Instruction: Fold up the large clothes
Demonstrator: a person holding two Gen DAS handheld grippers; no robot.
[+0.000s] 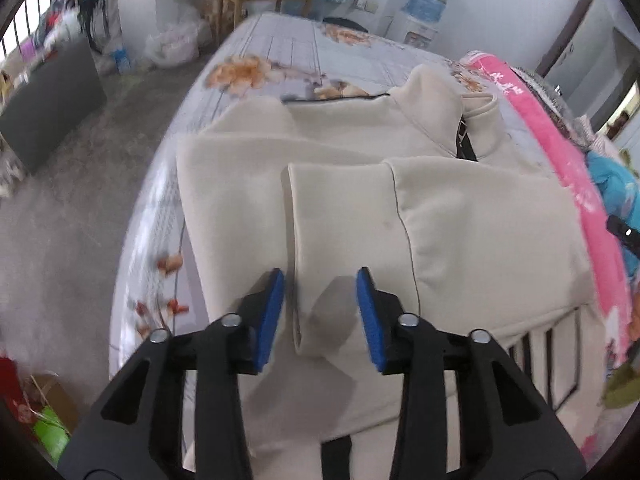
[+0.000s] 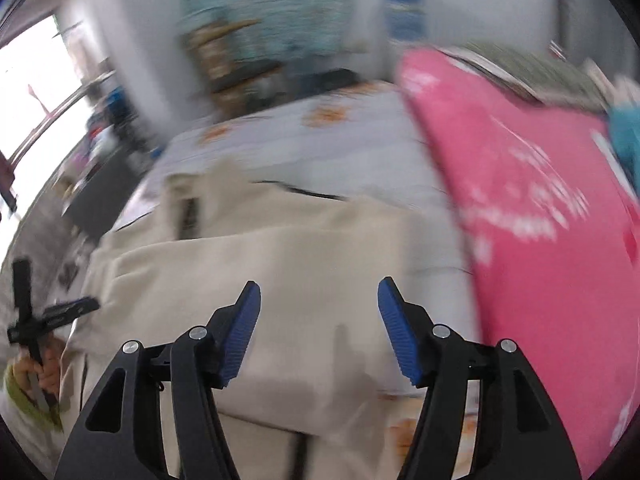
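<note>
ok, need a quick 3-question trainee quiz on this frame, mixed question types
1. True or false: the left claw is clamped on the cream jacket.
2. Multiple choice: what lies along the far side of the bed beside the jacket? A) a pink blanket B) a black suitcase C) a wooden tray
3. Short answer: what does the jacket lie on?

Key
1. False. Its pads stand apart over the folded sleeve, not pressing it.
2. A. The pink blanket runs alongside the jacket.
3. A floral bedsheet on the bed. The right claw is open above the jacket too.
</note>
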